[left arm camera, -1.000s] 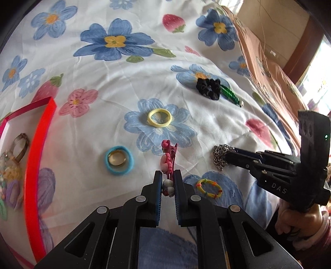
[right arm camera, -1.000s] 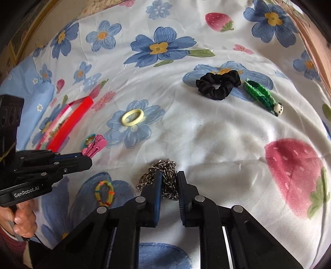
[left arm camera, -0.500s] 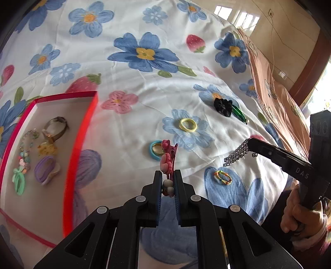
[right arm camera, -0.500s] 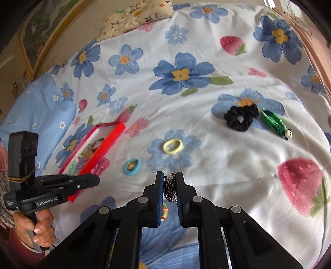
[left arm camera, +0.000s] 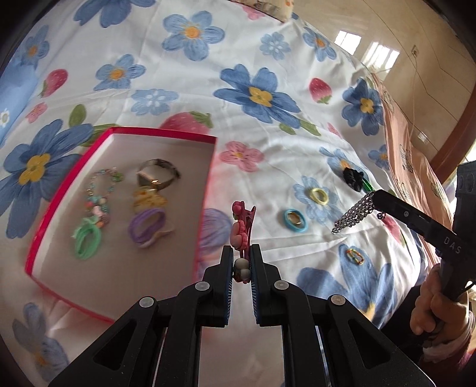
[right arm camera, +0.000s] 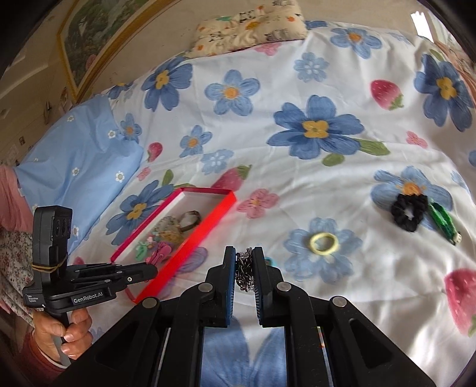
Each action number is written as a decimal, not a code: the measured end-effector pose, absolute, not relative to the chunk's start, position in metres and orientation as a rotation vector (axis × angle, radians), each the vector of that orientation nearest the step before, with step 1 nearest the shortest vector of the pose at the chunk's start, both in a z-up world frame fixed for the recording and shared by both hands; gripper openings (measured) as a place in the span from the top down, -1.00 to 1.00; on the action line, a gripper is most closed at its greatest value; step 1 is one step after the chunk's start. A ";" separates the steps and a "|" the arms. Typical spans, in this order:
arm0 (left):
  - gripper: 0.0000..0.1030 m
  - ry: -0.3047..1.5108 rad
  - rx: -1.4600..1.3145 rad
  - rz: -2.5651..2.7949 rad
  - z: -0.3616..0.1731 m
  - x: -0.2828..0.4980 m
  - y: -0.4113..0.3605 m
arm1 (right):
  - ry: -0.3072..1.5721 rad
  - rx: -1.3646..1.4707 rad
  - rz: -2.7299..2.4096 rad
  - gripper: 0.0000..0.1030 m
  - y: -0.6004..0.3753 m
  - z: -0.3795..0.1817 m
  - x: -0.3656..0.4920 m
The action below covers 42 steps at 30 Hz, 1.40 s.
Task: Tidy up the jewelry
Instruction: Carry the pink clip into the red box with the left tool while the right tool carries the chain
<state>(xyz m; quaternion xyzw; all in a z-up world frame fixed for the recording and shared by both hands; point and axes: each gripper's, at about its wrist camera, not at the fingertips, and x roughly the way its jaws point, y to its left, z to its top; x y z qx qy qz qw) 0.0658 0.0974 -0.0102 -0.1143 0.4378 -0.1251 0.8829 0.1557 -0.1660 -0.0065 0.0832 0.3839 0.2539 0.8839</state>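
My left gripper point(left arm camera: 239, 253) is shut on a pink hair clip point(left arm camera: 241, 226) and holds it in the air just right of a red box point(left arm camera: 208, 190) that has several pieces of jewelry in it. My right gripper point(right arm camera: 244, 259) is shut on a silver chain point(right arm camera: 244, 268), which hangs from its tips point(left arm camera: 354, 212) above the bedsheet. The red box point(right arm camera: 208, 232) lies left of the right gripper. The left gripper point(right arm camera: 150, 269) shows there with the clip point(right arm camera: 160, 253) at the box's near edge.
On the flowered sheet lie a yellow hair tie point(left arm camera: 319, 196), a blue ring point(left arm camera: 294, 220), a multicoloured band point(left arm camera: 354, 256), a black scrunchie point(right arm camera: 409, 212) and a green clip point(right arm camera: 443, 223). A blue pillow point(right arm camera: 77, 166) is at the left and a patterned pillow point(right arm camera: 250, 26) at the back.
Both grippers have risen from the sheet with their items. The left gripper has carried the pink clip left toward the red box, and the chain now hangs free in the air.
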 end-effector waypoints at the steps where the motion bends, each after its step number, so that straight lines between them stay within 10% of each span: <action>1: 0.81 0.910 -0.241 -0.253 -0.009 0.063 0.102 | 0.797 0.171 0.538 0.79 -0.161 -0.006 0.155; 42: 0.81 0.981 -0.344 -0.013 -0.046 0.075 0.214 | 0.945 0.068 0.846 0.79 0.033 -0.053 0.190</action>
